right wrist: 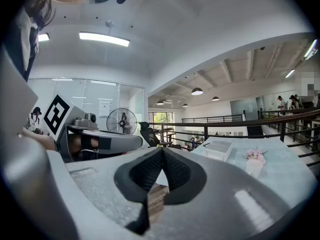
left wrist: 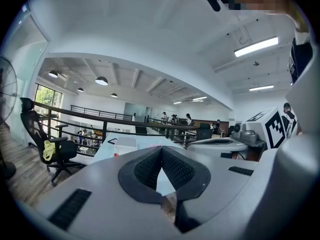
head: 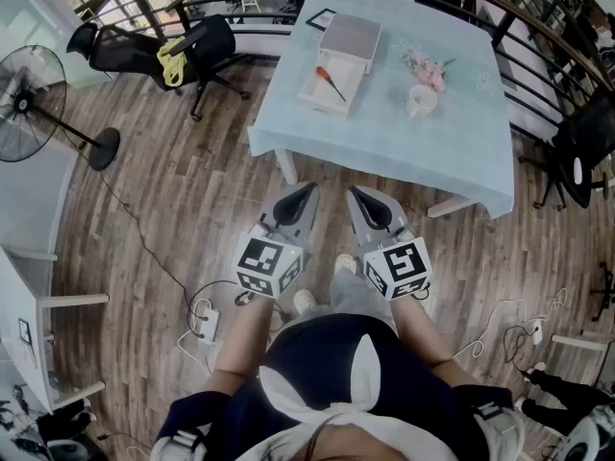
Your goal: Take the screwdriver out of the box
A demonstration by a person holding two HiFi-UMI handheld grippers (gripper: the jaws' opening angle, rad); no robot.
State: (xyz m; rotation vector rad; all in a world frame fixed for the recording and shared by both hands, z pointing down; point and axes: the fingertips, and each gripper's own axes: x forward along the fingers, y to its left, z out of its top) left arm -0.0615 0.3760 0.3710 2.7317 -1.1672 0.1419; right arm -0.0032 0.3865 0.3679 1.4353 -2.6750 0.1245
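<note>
A white box lies open on the table's light blue cloth, its lid standing behind it. In the open tray lies the screwdriver, red handle to the left. The box appears far ahead in the left gripper view, and as a small white box in the right gripper view. My left gripper and right gripper hover side by side over the floor, short of the table's near edge. Both are shut and empty, as the left gripper and right gripper show.
A white cup and pink flowers stand right of the box. Black office chairs and a standing fan are at the left, and another chair at the right. A dark railing runs behind the table. Cables lie on the wood floor.
</note>
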